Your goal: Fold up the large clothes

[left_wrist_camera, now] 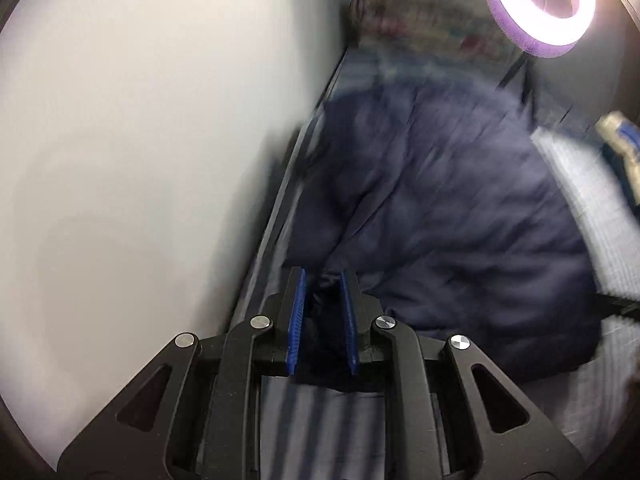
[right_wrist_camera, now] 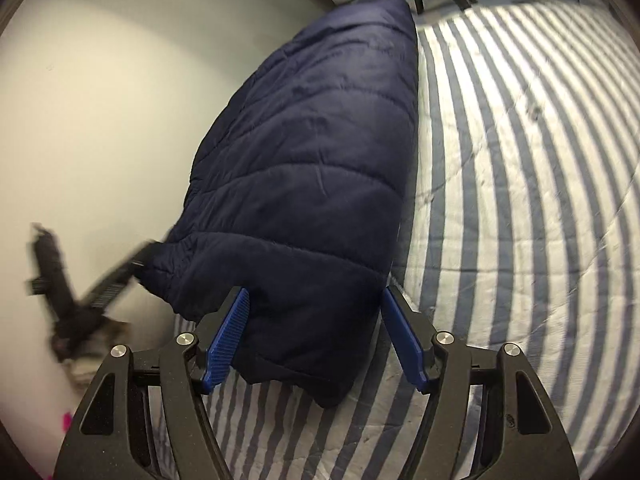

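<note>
— What am I looking at on my right wrist feed?

— A navy quilted jacket (right_wrist_camera: 312, 168), puffy, stitched in wide horizontal panels. It runs from the top center of the frame down to the lower center, folded into a long, tapered bundle.

— Flat?

— Its left edge looks raised; I can't tell how far.

— And my left wrist feed?

— The same jacket (left_wrist_camera: 452, 216), blurred, fills the center and right of the frame, rumpled, with one fold at the lower center.

Left tool (left_wrist_camera: 323, 276), right tool (right_wrist_camera: 316, 296), black linkages, ribbed blue pads, silver screws
</note>
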